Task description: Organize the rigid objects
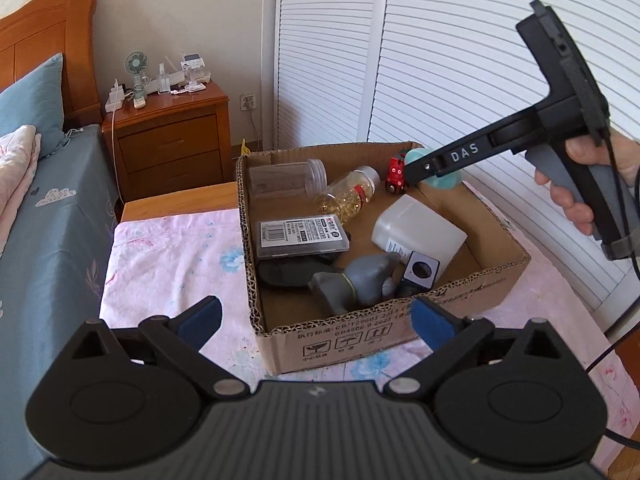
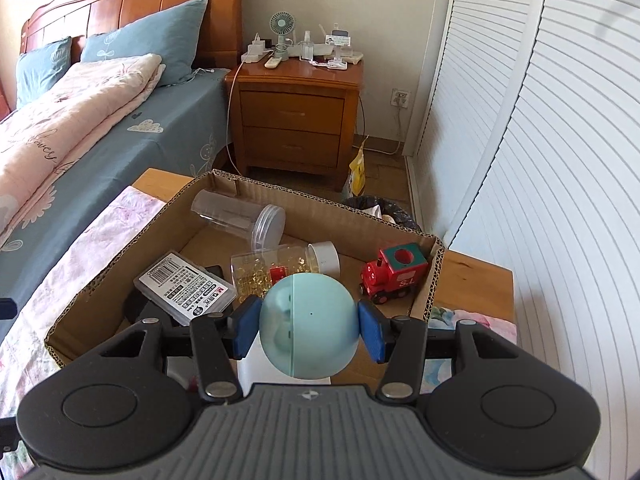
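Note:
An open cardboard box (image 1: 352, 336) (image 2: 96, 304) stands on a pink flowered cloth. In it lie a clear jar (image 1: 288, 178) (image 2: 236, 214), a bottle of gold beads (image 1: 348, 196) (image 2: 280, 268), a red toy train (image 1: 397, 172) (image 2: 394, 274), a black case with a label (image 1: 302, 236) (image 2: 184, 286), a white container (image 1: 418, 228) and a grey figure (image 1: 360, 280). My right gripper (image 2: 308, 326) is shut on a pale blue egg-shaped capsule (image 2: 308, 324) (image 1: 446, 182) and holds it above the box's right side. My left gripper (image 1: 316, 322) is open and empty in front of the box's near wall.
A bed with blue sheet (image 2: 120, 140) lies on the left. A wooden nightstand (image 2: 296, 120) (image 1: 168, 140) with a small fan stands behind. White louvred doors (image 2: 540, 160) run along the right. A black bin (image 2: 380, 212) sits behind the box.

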Available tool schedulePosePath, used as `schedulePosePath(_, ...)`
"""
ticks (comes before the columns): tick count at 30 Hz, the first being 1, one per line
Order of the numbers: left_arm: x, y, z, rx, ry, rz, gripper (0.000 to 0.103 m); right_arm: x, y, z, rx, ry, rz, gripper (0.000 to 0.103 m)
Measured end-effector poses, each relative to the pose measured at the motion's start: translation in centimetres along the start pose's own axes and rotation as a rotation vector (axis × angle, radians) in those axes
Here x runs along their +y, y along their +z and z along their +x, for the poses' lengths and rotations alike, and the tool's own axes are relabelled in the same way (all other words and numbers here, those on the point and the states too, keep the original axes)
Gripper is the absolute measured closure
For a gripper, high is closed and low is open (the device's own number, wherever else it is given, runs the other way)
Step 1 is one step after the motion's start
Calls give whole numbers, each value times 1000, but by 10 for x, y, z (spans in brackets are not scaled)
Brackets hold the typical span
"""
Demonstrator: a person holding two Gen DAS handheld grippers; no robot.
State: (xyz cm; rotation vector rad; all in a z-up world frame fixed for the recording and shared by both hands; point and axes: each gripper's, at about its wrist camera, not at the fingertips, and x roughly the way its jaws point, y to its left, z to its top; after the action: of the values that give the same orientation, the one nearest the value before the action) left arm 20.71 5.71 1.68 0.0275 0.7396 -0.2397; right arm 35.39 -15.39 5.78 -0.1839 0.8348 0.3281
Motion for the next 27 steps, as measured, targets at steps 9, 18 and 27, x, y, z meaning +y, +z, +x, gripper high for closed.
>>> schedulePosePath(9, 1, -7, -8, -41, 6, 1, 2, -4, 9, 18, 19, -41, 45, 42)
schedulePosePath(18, -2, -9, -14, -60, 23, 6, 2, 0, 3, 5, -5, -65, 53, 0)
schedulePosePath(27, -8, -10, -23, -67, 66, 8, 2, 14, -11, -18, 27, -80, 69, 0)
